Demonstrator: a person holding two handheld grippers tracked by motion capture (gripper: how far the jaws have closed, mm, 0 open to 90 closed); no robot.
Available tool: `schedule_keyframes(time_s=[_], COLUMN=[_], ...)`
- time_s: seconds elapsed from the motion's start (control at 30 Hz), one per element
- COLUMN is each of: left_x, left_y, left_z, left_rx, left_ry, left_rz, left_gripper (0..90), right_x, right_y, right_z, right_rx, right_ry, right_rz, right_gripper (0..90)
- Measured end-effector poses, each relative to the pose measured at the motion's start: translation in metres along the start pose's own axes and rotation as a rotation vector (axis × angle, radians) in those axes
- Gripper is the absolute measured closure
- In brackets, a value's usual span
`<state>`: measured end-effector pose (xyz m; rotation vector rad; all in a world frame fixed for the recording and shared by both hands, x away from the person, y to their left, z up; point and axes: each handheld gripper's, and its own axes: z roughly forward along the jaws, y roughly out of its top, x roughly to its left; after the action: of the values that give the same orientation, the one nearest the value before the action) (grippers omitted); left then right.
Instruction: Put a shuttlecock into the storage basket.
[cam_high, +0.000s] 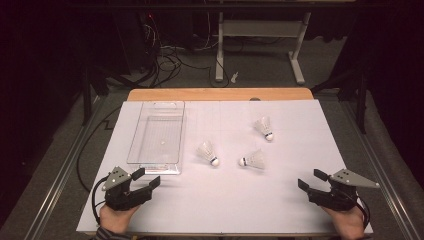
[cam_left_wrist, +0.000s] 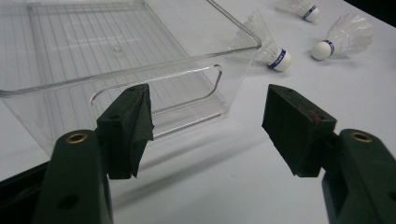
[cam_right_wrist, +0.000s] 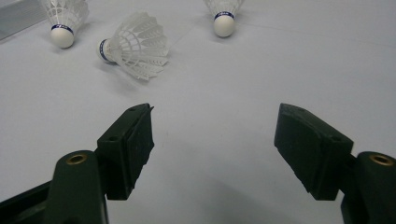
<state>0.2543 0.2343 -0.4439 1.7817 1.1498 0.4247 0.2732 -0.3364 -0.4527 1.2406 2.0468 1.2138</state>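
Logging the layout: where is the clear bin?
In the high view, the clear bin sits left on the table, just beyond the left gripper, shuttlecocks to its right.

The high view looks forward and down from the person's side, taking in the whole white tabletop (cam_high: 280, 200) and the floor beyond its far edge. The left gripper view sits low near the front left corner, close behind the clear plastic rectangular bin (cam_left_wrist: 116, 60). The right gripper view sits low near the front right corner. All three share the three white feathered shuttlecocks (cam_high: 252, 160) mid-table.
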Motion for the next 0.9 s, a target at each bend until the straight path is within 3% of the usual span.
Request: schedule_keyframes(time_s=[0.9], left_x=[-0.0039], left_y=[0.0015], left_z=[-0.0021], left_rx=[-0.01], left_ry=[-0.009], left_rz=[0.008], left_gripper=[33.7], right_x=[0.0021], right_y=[-0.0015], right_z=[-0.0018], right_rx=[0.007], right_ry=[0.003], right_rz=[-0.01], right_gripper=[28.7])
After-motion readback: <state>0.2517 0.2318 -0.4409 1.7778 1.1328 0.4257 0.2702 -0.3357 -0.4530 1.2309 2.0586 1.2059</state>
